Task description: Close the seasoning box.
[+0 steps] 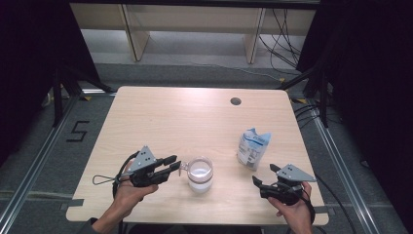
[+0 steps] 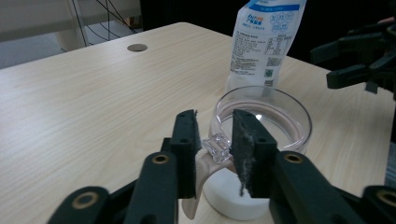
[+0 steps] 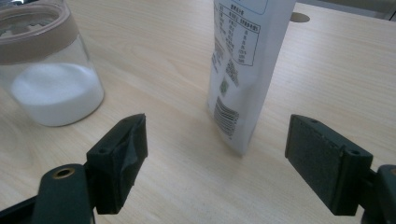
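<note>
One glass jar (image 1: 200, 174) stands on the counter (image 1: 160, 122), right in front of the left tongs (image 1: 171, 165). The jar has no lid on it. White powder, like salt or sugar, lies in the bottom of it. A pale band goes around its top, and a small clear tab (image 2: 217, 148) sticks out from the rim toward the left tongs.

The left tongs are a little bit spread. The clear tab sits between their two black pads (image 2: 187, 140). The pads are close on both sides of the tab, but there is a small gap, so they are not pinching it.

One bag (image 1: 253, 147) stands upright on the counter, just ahead of the right tongs (image 1: 266, 175). It is white with blue at the top and small black print on its side. I cannot tell what is inside it.

The right tongs are spread wide and hold nothing. The bag is in front of the gap between them, not touching them. The jar is off to one side of the right tongs, between the two pairs of tongs.

So there is one jar, one bag and two pairs of tongs.
</note>
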A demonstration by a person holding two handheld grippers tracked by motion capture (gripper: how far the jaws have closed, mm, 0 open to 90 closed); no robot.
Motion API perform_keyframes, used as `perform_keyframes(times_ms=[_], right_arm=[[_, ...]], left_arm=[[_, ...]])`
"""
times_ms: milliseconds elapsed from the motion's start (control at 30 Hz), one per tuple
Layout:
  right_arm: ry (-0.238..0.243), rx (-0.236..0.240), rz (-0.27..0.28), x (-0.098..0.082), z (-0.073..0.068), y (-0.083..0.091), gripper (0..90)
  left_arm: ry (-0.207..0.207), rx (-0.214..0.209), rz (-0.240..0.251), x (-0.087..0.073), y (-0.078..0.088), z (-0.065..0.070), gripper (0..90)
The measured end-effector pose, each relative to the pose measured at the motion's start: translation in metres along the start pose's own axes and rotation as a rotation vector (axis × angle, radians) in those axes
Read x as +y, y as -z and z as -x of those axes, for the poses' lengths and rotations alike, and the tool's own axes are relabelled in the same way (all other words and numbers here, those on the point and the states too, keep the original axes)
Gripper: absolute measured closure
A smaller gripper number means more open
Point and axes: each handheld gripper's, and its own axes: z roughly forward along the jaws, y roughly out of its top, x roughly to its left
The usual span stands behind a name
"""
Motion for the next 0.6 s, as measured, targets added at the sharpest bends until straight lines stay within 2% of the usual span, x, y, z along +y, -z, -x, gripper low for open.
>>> perform_keyframes(times_ms=[33, 100, 133, 200, 267, 300, 400, 467, 500, 533, 600], right_arm=[[0.002, -0.009, -0.003, 0.000, 0.000, 0.000, 22.1], [-0.010, 0.000, -0.010, 0.001, -0.002, -0.001, 22.3], [-0.010, 0.002, -0.013, 0.001, -0.003, -0.002, 22.3], [0.023, 0.022, -0.007, 0.002, -0.001, -0.005, 22.3], [0.022, 0.013, -0.006, 0.002, -0.001, -0.004, 22.1], [0.001, 0.019, -0.007, 0.002, -0.001, -0.004, 22.1], [0.025, 0.008, -0.002, 0.002, 0.000, -0.003, 22.1], [0.019, 0.011, -0.002, 0.002, -0.001, -0.003, 22.0], [0.032, -0.007, 0.005, 0.002, 0.000, -0.002, 22.1], [0.006, 0.007, -0.003, 0.002, -0.002, -0.002, 22.0], [0.001, 0.000, -0.011, 0.002, -0.003, 0.001, 22.1]], left_arm=[[0.004, -0.009, 0.004, -0.001, 0.001, 0.000, 66.3], [0.048, -0.011, -0.001, -0.002, 0.004, 0.000, 59.0], [0.057, -0.012, -0.001, -0.003, 0.006, 0.001, 58.3], [0.053, 0.001, -0.003, -0.004, 0.009, 0.002, 54.2], [0.073, 0.004, -0.002, -0.006, 0.011, 0.003, 46.2], [0.072, 0.002, -0.002, -0.008, 0.012, 0.003, 45.2], [0.056, 0.024, -0.021, -0.012, 0.016, 0.005, 40.7], [0.067, 0.032, -0.024, -0.016, 0.019, 0.005, 38.0], [0.057, 0.037, -0.029, -0.018, 0.020, 0.005, 37.5], [0.045, 0.043, -0.033, -0.020, 0.020, 0.006, 37.3], [0.045, 0.036, -0.033, -0.025, 0.021, 0.006, 36.0]])
